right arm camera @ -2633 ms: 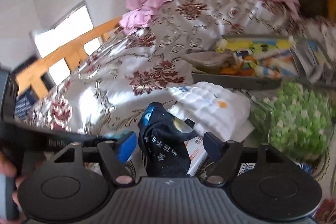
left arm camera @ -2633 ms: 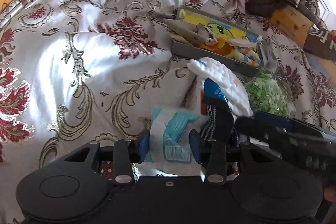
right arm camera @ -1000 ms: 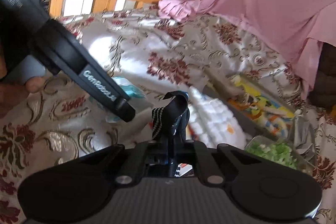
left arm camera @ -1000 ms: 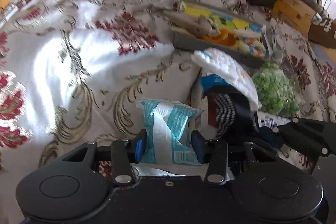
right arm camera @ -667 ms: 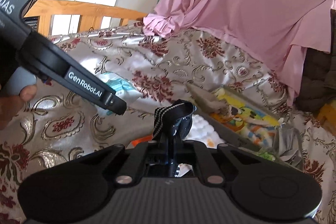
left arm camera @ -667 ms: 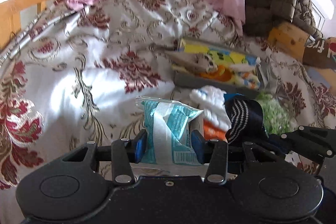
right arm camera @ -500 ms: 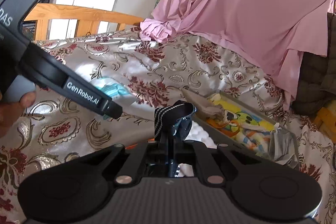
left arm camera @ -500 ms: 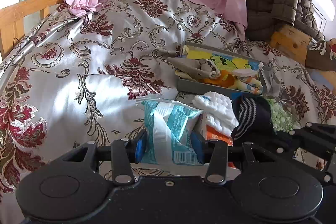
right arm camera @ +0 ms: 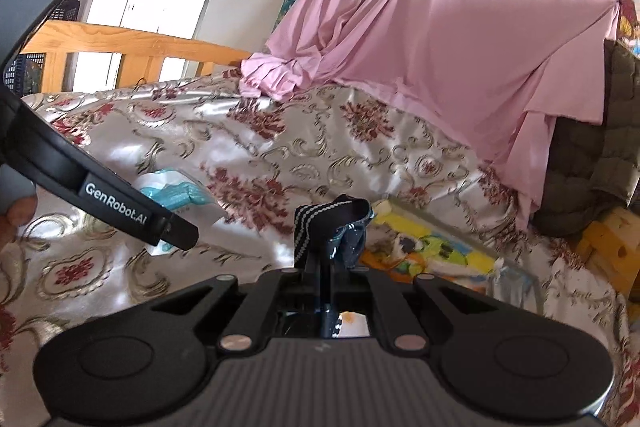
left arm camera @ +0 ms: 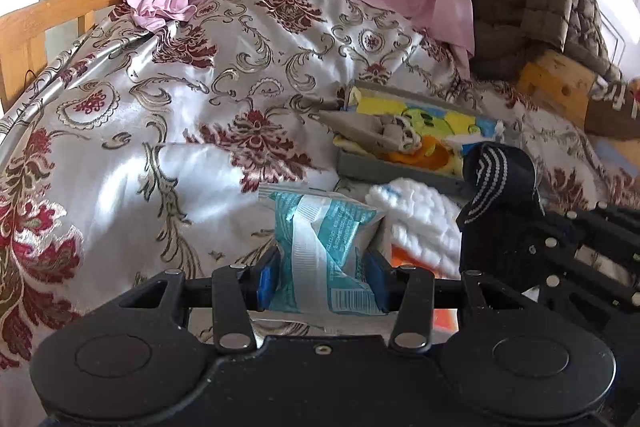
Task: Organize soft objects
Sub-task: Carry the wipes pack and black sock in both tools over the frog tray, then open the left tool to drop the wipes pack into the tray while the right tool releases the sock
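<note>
The left gripper has its jaws pressed on both sides of a teal and white packet, which stands upright between them above the bed with its shiny flowered cover. The right gripper has its jaws fully closed on a dark sock with white stripes at the cuff, and the sock is held up in the air just beside the packet. Behind them, a grey tray with colourful soft things lies on the bed, and a white knitted piece lies just in front of it.
</note>
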The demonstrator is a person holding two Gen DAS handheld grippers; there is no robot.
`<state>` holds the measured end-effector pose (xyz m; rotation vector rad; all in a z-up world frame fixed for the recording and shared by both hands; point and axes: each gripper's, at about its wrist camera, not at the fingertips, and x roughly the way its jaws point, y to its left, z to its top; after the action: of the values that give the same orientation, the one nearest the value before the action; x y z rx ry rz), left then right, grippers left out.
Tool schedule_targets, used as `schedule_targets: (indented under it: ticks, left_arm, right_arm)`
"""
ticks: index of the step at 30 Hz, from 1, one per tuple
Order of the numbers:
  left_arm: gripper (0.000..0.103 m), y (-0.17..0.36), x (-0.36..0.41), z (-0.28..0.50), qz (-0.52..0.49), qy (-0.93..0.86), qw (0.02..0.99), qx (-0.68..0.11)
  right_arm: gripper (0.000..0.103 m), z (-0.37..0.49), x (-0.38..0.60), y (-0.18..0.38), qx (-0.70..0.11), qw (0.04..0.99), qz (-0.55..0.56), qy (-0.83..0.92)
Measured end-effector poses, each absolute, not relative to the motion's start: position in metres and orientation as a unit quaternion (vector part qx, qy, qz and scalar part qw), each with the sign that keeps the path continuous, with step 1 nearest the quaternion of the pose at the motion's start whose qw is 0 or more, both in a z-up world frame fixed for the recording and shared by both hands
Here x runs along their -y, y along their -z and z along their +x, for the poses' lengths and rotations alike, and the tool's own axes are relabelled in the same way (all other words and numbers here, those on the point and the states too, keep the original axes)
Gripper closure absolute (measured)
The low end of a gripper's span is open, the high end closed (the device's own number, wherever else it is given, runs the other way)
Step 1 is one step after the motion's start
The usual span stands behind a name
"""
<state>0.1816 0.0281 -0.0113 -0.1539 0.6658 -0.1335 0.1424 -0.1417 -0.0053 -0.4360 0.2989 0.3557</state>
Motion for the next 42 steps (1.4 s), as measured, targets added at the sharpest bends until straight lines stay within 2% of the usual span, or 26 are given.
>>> schedule_targets:
  ticks: [8, 16, 23, 32, 34, 36, 40, 42]
  left_arm:
    - [0.055, -0.019, 0.002, 0.226, -0.054, 0.088, 0.951, -0.291]
    - [0.055, -0.038, 0.055, 0.331, -0.059, 0.11, 0.95, -0.286]
    - [0.055, -0.026, 0.112, 0.403, -0.04, 0.124, 0.942, -0.309]
    - [0.055, -0.001, 0.166, 0.45, -0.033, 0.114, 0.926, -0.358]
    - [0.055, 0.005, 0.173, 0.457, -0.031, 0.11, 0.921, -0.372]
    - [0.055, 0.009, 0.177, 0.461, -0.031, 0.106, 0.914, -0.39]
    - [0.053, 0.016, 0.178, 0.463, -0.048, 0.096, 0.905, -0.413]
    - [0.052, 0.017, 0.179, 0.461, -0.045, 0.092, 0.904, -0.415]
  right_arm:
    - [0.099, 0.198, 0.167, -0.01, -0.118, 0.96, -0.196, -0.158]
    - [0.099, 0.281, 0.229, -0.013, -0.137, 0.977, -0.119, -0.115]
    - [0.098, 0.332, 0.291, -0.004, -0.185, 0.979, -0.042, -0.074]
    - [0.093, 0.362, 0.338, 0.004, -0.219, 0.974, 0.029, -0.051]
    - [0.087, 0.365, 0.341, 0.006, -0.226, 0.973, 0.033, -0.047]
    - [0.075, 0.367, 0.344, 0.009, -0.234, 0.97, 0.04, -0.046]
    - [0.062, 0.366, 0.349, 0.011, -0.246, 0.967, 0.045, -0.039]
    - [0.05, 0.365, 0.35, 0.011, -0.248, 0.967, 0.047, -0.035]
